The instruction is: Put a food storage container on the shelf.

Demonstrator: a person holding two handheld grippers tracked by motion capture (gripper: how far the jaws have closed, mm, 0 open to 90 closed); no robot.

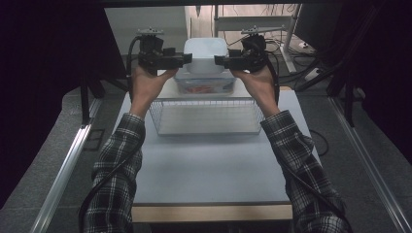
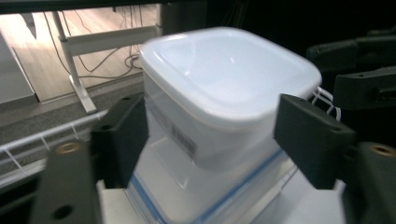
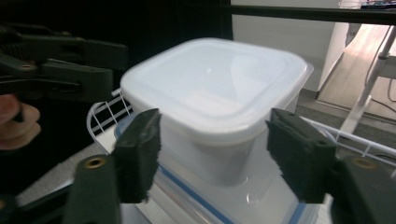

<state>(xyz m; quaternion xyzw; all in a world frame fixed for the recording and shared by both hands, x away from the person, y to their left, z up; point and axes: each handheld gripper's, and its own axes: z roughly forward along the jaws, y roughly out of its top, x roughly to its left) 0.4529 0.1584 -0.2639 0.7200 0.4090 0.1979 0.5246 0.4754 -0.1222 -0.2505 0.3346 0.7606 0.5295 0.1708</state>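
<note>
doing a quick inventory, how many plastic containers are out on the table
2: a white-lidded tub stacked on a flatter blue-trimmed container, behind the wire basket. More may be hidden behind the stack.

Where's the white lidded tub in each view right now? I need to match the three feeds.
High view: the white lidded tub sits top centre, between the two grippers, stacked on a blue-trimmed container.
Left gripper view: it sits in the centre, between the spread jaws.
Right gripper view: centre, again between the spread jaws.
Shared landmark: the white wire basket.
</note>
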